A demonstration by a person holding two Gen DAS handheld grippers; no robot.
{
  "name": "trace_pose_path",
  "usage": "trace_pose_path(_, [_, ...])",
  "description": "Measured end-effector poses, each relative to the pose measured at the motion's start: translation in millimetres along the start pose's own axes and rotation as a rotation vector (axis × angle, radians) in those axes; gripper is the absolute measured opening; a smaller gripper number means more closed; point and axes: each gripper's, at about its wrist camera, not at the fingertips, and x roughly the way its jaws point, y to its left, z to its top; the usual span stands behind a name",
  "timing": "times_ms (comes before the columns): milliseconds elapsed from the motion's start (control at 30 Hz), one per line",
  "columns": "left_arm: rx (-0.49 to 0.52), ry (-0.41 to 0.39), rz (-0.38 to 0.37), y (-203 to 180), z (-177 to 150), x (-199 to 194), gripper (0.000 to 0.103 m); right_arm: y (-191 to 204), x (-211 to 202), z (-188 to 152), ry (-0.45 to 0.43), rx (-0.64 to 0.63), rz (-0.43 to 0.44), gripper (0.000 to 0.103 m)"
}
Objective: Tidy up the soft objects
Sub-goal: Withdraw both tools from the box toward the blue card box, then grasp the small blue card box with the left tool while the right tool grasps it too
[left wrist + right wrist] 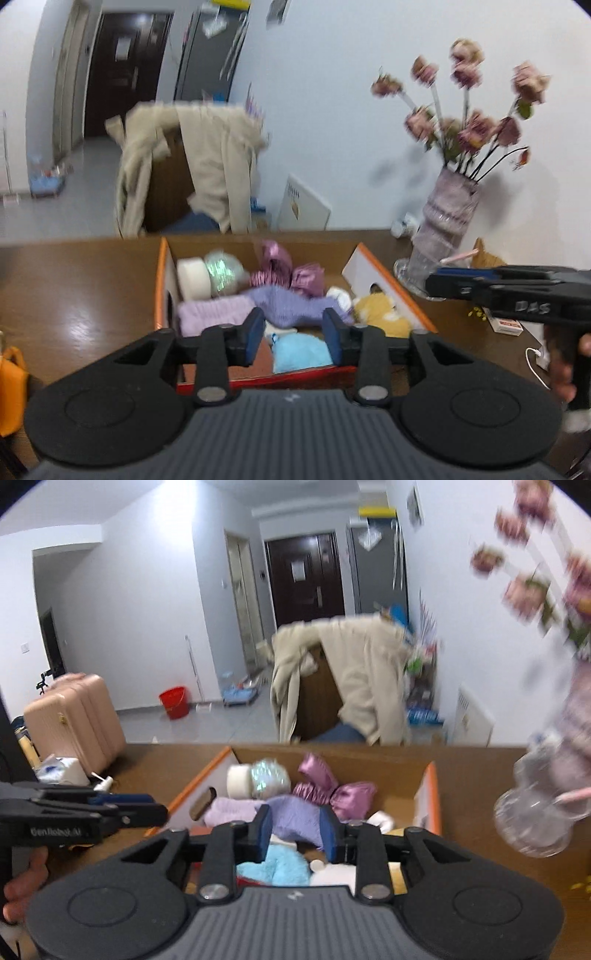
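Note:
An orange-edged cardboard box [391, 277] [199, 779] on the brown table holds soft things. Among them are lilac knit pieces [291, 306] [295, 812], a pink satin bow [280, 266] [332, 786], a light blue plush [301, 350] [277, 867], a yellow plush [380, 310], a white roll [192, 277] [238, 781] and a shiny ball [223, 271] [269, 777]. My left gripper [293, 332] [162, 812] hovers over the box's near edge, jaws apart, nothing between them. My right gripper [295, 830] [432, 286] hovers beside it, also open and empty.
A glass vase of pink flowers [447, 221] [535, 812] stands close to the box's right side. A small packet [504, 326] and a white cable [533, 362] lie on the table [74, 288] at right. A chair draped with a beige coat [207, 166] stands behind.

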Motion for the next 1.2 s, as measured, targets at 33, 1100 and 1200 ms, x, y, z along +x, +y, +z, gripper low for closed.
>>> trace_pose_path(33, [0.01,-0.013,0.009,-5,-1,-11,0.041,2,-20,-1,-0.019,-0.011,-0.01,0.039])
trace_pose_path(1100, [-0.044,0.089,-0.021,-126,-201,-72,0.055,-5,-154,-237,-0.008,0.139,-0.046,0.057])
trace_pose_path(1200, [-0.064,0.11,-0.032,-128,-192,-37,0.046,-22,-127,-226,0.011,0.165,-0.035,0.051])
